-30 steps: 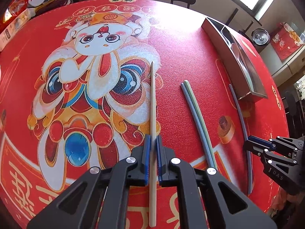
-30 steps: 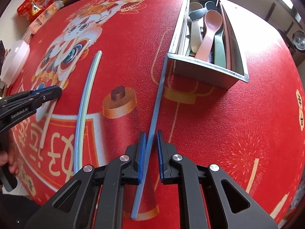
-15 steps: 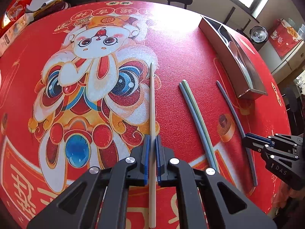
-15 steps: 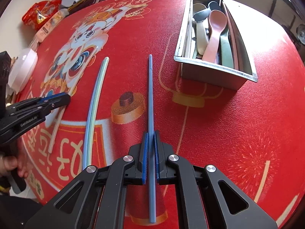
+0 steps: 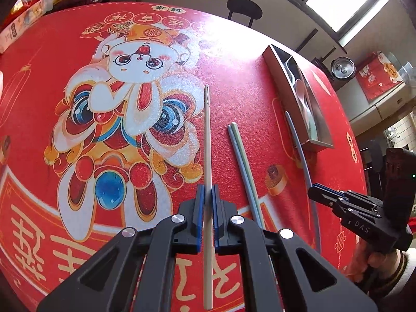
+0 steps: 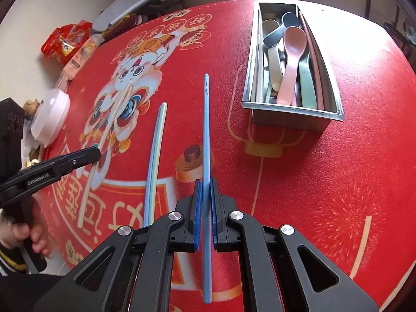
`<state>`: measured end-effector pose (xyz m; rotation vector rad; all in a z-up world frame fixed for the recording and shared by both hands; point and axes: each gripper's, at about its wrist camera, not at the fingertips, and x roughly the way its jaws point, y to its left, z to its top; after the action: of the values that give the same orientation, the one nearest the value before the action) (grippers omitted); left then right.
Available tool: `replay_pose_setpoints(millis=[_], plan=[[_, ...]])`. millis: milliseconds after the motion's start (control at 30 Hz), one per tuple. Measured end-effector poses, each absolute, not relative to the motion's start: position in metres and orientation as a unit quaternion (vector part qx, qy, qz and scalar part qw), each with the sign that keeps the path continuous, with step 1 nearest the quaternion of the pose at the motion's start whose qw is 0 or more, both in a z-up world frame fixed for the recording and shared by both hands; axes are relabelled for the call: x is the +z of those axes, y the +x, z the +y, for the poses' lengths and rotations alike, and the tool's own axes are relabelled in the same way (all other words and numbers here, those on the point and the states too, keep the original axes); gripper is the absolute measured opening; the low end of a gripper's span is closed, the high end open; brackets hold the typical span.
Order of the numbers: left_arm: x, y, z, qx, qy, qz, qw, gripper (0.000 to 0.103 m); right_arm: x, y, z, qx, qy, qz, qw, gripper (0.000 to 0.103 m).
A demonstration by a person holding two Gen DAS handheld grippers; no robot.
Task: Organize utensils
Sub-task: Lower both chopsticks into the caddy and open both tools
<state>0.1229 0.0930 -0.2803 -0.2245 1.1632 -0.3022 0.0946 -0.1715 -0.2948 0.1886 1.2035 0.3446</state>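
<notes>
Two chopsticks gripped, one per tongs.
Left tongs (image 5: 207, 200) clamp beige chopstick (image 5: 207, 140); right tongs (image 6: 205, 195) clamp blue chopstick (image 6: 206, 130), both over the surface (image 6: 325, 182). Keep sticks level, tips toward metal tray (image 6: 293, 110).

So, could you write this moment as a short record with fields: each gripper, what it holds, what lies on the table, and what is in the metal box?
left gripper: shut on the beige chopstick
right gripper: shut on the blue chopstick
on the table: pair of chopsticks, one blue and one pale green, lying side by side between the two grippers
metal box: holds several spoons, among them a pink spoon and a green spoon
table cover: red, with a printed cartoon lion-dance figure
</notes>
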Motion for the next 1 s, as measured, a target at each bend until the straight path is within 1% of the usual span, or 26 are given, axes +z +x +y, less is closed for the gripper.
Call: replay_pose_setpoints(millis=[367,600,833,1000], plan=[[-0.246,0.15,0.069,-0.174,-0.122,0.521,0.827,0.006,-0.265,0.11,-0.197,0.145,0.125,0.532,0.825,0.006],[-0.236,0.194,0.016,-0.209,-0.13,0.513,0.822,0.006,-0.258,0.145,-0.239,0.095,0.163,0.517,0.835,0.006],[-0.238,0.247,-0.043,-0.23,-0.138,0.519,0.812,0.006,-0.256,0.196,-0.262,0.063,0.167,0.512,0.84,0.006],[-0.244,0.276,-0.071,-0.229,-0.134,0.525,0.809,0.006,-0.26,0.227,-0.267,0.056,0.16,0.512,0.842,0.006]])
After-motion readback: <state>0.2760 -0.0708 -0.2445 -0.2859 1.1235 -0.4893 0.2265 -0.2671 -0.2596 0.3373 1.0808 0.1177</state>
